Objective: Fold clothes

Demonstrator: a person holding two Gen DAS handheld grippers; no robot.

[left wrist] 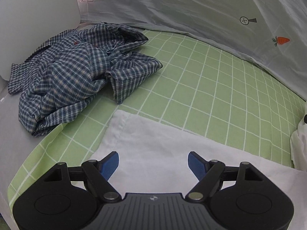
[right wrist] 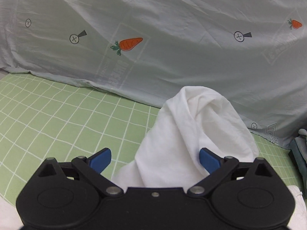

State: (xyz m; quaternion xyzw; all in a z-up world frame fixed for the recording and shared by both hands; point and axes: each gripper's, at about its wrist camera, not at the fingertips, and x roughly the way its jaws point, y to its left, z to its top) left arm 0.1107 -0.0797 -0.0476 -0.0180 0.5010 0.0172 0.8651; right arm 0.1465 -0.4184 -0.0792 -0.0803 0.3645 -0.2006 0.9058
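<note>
A white garment [left wrist: 163,143] lies flat on the green checked sheet [left wrist: 211,80], its hemmed edge toward the left. My left gripper [left wrist: 153,164] hovers over it, open, blue pads apart with nothing between them. In the right wrist view the same white garment [right wrist: 184,134] rises in a bunched hump between the fingers of my right gripper [right wrist: 155,160], which is open; the cloth drapes against the right pad [right wrist: 209,159] and is not pinched. A crumpled blue plaid shirt [left wrist: 76,72] lies at the far left.
A pale quilt with carrot prints [right wrist: 153,38] is heaped along the back of the bed. A white rounded object [left wrist: 38,19] stands behind the plaid shirt. Dark greyish fabric [right wrist: 299,149] sits at the right edge. Green sheet [right wrist: 57,115] is bare on the left.
</note>
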